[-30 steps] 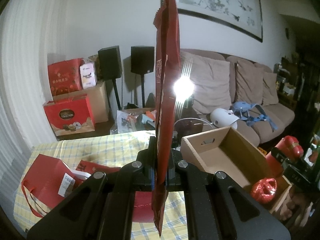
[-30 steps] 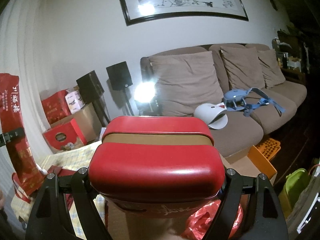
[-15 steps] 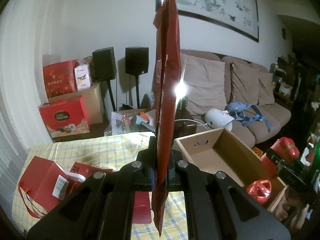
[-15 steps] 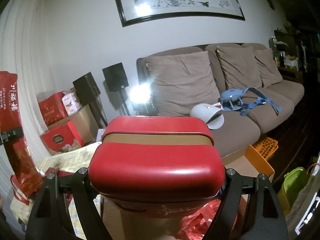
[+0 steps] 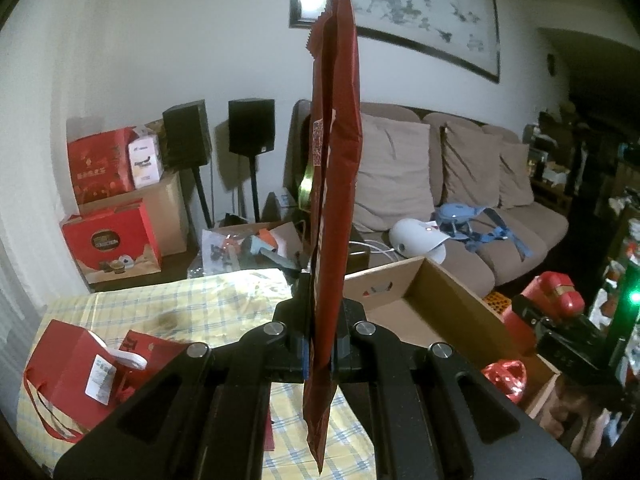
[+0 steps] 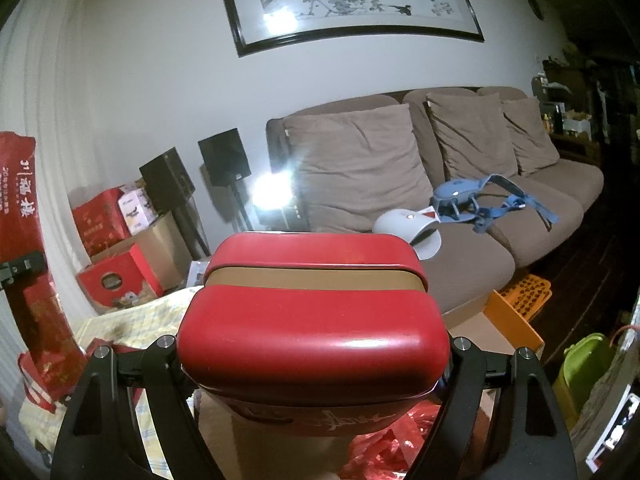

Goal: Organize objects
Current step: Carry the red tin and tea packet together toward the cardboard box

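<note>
My left gripper (image 5: 320, 354) is shut on a tall flat red snack packet (image 5: 334, 168), held upright and edge-on above the checked tablecloth (image 5: 224, 308). The same packet (image 6: 28, 248) shows at the left of the right wrist view. My right gripper (image 6: 312, 356) is shut on a wide red tin with a gold band (image 6: 312, 320), gripped at both sides; it also appears at the right edge of the left view as the red tin (image 5: 556, 292). An open cardboard box (image 5: 432, 312) lies just right of the left gripper, with a red crinkled bag (image 5: 504, 376) in it.
Red gift bags (image 5: 76, 376) lie on the table's left. Behind stand two black speakers (image 5: 252, 126), red gift boxes (image 5: 110, 240) and a brown sofa (image 5: 460, 184) with a white device (image 5: 416, 236) and blue straps. An orange crate (image 6: 520, 300) and a green bin (image 6: 584, 364) sit at the right.
The left gripper has shifted with the packet, so the cardboard box and room have slid a little in its view. The right gripper and its tin have stayed put.
</note>
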`<state>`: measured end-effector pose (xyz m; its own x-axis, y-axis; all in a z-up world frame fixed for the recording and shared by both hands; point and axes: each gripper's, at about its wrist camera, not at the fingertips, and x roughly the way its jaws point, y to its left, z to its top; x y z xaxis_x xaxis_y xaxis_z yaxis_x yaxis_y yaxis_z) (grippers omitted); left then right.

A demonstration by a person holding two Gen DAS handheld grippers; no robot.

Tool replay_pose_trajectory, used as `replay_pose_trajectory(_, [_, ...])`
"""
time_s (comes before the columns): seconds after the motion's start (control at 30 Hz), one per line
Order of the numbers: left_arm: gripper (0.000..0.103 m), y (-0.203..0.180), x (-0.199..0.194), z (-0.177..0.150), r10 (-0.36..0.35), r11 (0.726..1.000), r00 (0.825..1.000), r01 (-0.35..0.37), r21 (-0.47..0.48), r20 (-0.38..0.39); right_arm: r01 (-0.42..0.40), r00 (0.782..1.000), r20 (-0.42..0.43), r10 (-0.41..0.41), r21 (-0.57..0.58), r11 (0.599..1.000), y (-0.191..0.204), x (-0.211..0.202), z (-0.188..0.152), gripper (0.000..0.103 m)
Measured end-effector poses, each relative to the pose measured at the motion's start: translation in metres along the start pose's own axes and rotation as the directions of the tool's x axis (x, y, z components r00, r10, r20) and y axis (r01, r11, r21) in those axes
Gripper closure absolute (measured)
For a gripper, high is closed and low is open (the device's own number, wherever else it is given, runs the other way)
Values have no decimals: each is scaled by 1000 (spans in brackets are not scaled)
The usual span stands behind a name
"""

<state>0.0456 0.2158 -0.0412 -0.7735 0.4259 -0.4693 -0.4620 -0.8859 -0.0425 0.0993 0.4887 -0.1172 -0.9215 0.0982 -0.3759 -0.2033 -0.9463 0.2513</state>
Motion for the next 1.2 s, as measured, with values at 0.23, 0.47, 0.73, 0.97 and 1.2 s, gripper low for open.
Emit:
replay_pose_trajectory(0.23, [97,-12,1,1,-29,1000,1000,29,10,-3,27,1000,11,-27,6,1000,-12,-3,3,20])
replay_pose_trajectory(0.47, [97,-22,4,-2,-51,998,999,51,21,-15,41,999,14,-42,19,999,-21,-4,5,20])
replay_pose_trajectory(0.73, [97,-29,5,-1,-67,997,997,68,30,-24,47,999,11,-47,7,999,-22,-5,7,20])
replay_pose_trajectory(0.97, [97,-36,-2,3,-76,996,997,76,39,-8,55,998,17,-56,22,998,-30,-8,9,20])
replay_pose_trajectory(1.2, [97,-46,-8,4,-89,994,996,89,56,0,97,994,40,-98,24,995,-45,-14,14,20])
